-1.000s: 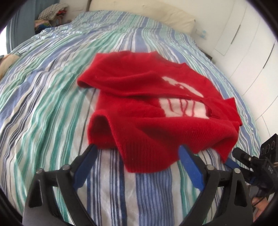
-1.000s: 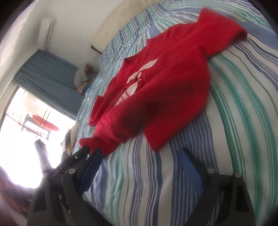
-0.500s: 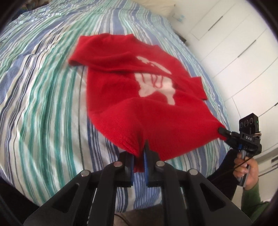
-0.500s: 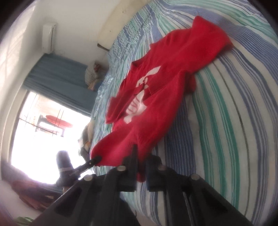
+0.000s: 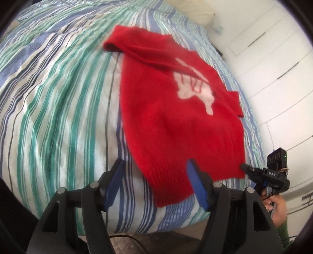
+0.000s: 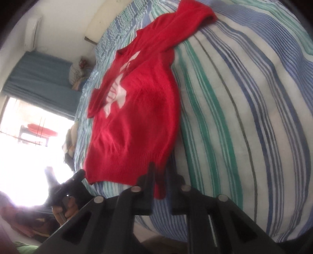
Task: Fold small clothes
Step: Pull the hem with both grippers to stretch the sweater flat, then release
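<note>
A small red sweater (image 5: 176,121) with a white motif lies spread on the striped bed (image 5: 58,97), its ribbed hem nearest me. My left gripper (image 5: 155,175) has its jaws opening; the hem's left corner lies between the blue pads (image 5: 195,185) and neither pad presses on it. My right gripper (image 6: 162,172) is nearly shut with the hem's other corner (image 6: 159,187) pinched between its fingers, and its jaws are starting to open. In the left wrist view the right gripper (image 5: 244,168) touches the hem's right corner. The sweater (image 6: 137,109) runs away from me up the bed.
The bed's near edge (image 5: 156,228) is just below the hem. White wardrobe doors (image 5: 273,58) stand on the right, with a pillow (image 5: 195,9) at the head. A window (image 6: 29,146), a blue curtain (image 6: 39,78) and a pile of clothes (image 6: 78,72) are on the far side.
Both grippers closed on the hem corners and drew the sweater flat toward the near edge. The left gripper has since opened and let go; the right stays nearly shut on its corner.
</note>
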Demonstrator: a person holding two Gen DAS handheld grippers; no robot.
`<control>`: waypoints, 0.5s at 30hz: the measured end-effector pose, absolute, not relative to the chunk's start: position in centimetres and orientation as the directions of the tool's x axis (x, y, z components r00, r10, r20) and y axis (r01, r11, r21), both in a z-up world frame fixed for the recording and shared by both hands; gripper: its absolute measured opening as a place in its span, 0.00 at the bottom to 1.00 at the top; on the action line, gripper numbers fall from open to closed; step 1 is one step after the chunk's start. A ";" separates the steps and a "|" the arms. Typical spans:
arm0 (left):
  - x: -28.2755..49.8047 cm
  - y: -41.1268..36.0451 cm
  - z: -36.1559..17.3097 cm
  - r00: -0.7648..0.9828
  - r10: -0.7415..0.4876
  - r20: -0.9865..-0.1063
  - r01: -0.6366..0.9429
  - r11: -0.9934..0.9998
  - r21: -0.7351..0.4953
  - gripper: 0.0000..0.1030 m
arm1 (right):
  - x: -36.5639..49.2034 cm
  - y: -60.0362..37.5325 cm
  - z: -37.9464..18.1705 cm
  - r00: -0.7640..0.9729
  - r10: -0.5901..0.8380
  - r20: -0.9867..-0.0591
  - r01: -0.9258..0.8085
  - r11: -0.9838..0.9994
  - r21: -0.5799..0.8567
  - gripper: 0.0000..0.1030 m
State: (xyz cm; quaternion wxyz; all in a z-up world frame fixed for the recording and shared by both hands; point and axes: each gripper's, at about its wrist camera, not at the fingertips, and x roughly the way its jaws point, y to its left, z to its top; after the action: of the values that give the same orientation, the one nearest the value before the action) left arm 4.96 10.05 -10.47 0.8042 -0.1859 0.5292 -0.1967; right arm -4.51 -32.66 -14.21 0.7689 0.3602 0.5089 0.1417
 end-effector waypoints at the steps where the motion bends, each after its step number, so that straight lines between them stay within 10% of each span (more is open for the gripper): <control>1: 5.1 10.3 -10.7 0.364 -0.533 -0.764 0.108 0.839 -0.534 0.66 | -4.3 -32.6 -14.4 0.445 0.592 -0.672 0.150 0.690 0.708 0.13; 4: 5.1 9.6 -11.2 0.338 -0.590 -0.733 0.119 0.800 -0.588 0.65 | -4.3 -32.6 -14.9 0.446 0.615 -0.650 0.156 0.662 0.733 0.16; 7: 5.1 8.3 -11.8 0.297 -0.586 -0.754 0.143 0.808 -0.572 0.03 | -4.3 -32.3 -15.6 0.424 0.654 -0.627 0.136 0.638 0.758 0.17; 8: 5.2 8.3 -12.0 0.285 -0.567 -0.773 0.128 0.822 -0.555 0.03 | -4.3 -32.1 -15.3 0.428 0.634 -0.644 0.124 0.664 0.737 0.04; 15: 3.9 8.5 -10.2 0.267 -0.393 -0.880 0.178 0.917 -0.356 0.02 | -5.8 -32.4 -11.1 0.430 0.426 -0.796 0.094 0.856 0.509 0.03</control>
State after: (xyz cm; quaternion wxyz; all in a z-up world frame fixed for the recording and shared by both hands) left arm 3.85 8.53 -10.19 0.7905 -0.0931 0.5777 -0.1808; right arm -5.80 -32.37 -11.09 0.8084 0.2483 0.5237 0.1028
